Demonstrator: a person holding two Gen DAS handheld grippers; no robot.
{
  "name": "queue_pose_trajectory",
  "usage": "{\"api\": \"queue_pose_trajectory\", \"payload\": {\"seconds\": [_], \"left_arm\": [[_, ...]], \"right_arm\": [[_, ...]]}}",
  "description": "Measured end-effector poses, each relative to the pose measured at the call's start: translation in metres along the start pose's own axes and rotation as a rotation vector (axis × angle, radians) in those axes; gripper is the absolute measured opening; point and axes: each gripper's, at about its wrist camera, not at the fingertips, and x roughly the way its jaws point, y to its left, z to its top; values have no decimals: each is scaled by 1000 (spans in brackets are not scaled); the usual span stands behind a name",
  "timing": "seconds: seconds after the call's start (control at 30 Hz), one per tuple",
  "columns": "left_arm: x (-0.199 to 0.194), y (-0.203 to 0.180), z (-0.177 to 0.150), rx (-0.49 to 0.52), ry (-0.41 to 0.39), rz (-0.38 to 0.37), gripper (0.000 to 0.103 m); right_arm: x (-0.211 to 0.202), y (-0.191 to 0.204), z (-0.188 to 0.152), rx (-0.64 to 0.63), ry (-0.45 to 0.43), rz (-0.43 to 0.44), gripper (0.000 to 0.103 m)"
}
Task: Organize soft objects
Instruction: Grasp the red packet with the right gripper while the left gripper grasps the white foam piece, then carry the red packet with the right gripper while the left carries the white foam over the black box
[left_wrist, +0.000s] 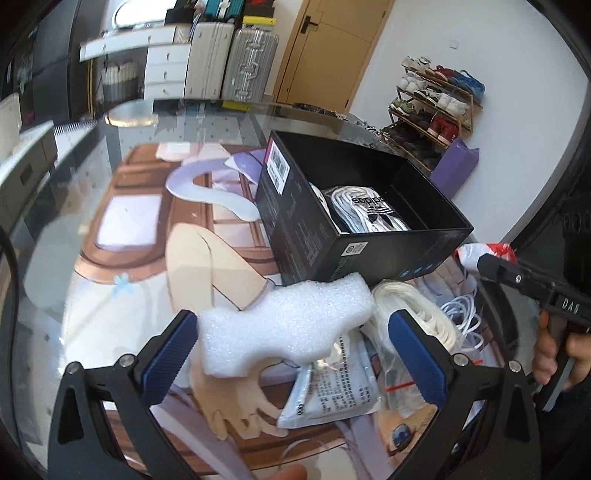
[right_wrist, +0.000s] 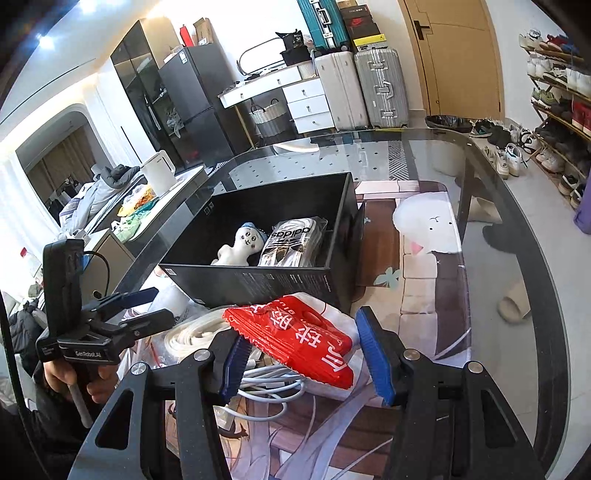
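Observation:
A black open box (left_wrist: 369, 254) (right_wrist: 273, 284) stands on the glass table. It holds a bagged Adidas item (left_wrist: 369, 210) (right_wrist: 291, 240) and a small white doll (right_wrist: 240, 247). A white foam piece (left_wrist: 288, 325) lies between the fingers of my open left gripper (left_wrist: 295, 354), touching the left pad. A red packet with white characters (right_wrist: 295, 339) lies between the fingers of my open right gripper (right_wrist: 303, 362). The right gripper also shows at the right edge of the left wrist view (left_wrist: 517, 277), and the left gripper at the left of the right wrist view (right_wrist: 140, 310).
A bagged white coil (left_wrist: 424, 314) (right_wrist: 192, 332), white cables (left_wrist: 461, 310) (right_wrist: 266, 384) and a printed plastic pouch (left_wrist: 340, 391) lie in front of the box. A printed mat (left_wrist: 147, 240) covers the table. Suitcases (right_wrist: 362, 88) and a shoe rack (left_wrist: 432, 107) stand beyond.

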Motion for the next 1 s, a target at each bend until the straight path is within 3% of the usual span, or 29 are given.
{"api": "queue_pose_trajectory", "payload": {"seconds": [0.23, 0.43, 1.0], "left_arm": [[1, 6, -1, -79, 19, -43, 102], [-1, 8, -1, -90, 14, -36, 91], [-37, -6, 15, 9, -104, 22, 90]], "right_arm": [[0, 0, 0, -2, 0, 2, 57], [-1, 1, 1, -2, 1, 3, 57], [-20, 11, 6, -32, -55, 18, 57]]}}
